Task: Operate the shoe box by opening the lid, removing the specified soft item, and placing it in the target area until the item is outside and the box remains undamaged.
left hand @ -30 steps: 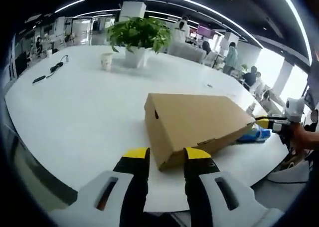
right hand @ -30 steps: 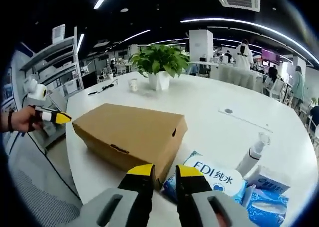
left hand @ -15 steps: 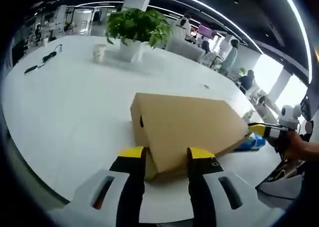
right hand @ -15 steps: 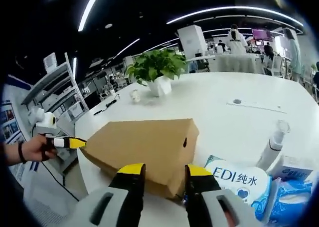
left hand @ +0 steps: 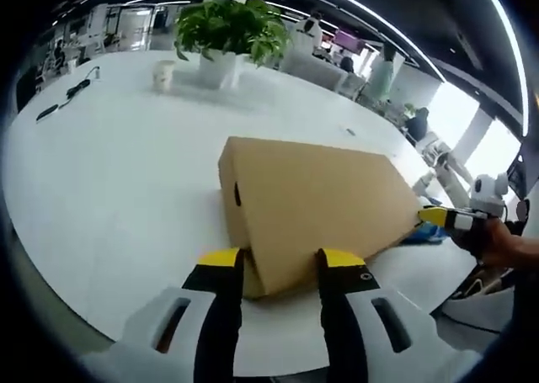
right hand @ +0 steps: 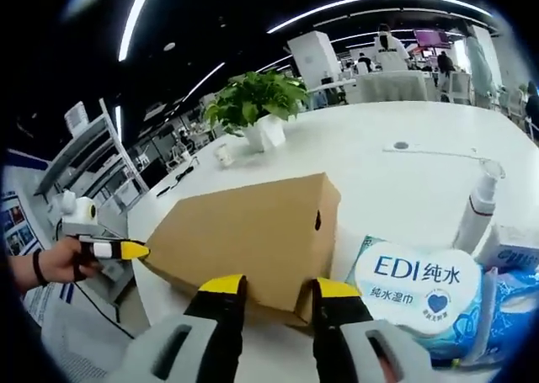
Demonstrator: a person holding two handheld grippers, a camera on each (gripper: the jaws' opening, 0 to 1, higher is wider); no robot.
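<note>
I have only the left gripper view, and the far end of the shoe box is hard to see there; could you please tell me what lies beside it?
Observer: A pack of wet wipes, labelled EDI, lies right beside the shoe box.
Operator: Thank you. Does anything stand behind that pack?
Observer: Yes, a white spray bottle stands upright just behind it.
Operator: And how is the right gripper set?
Observer: The right gripper is open, and the box's near corner shows between its jaws.
</note>
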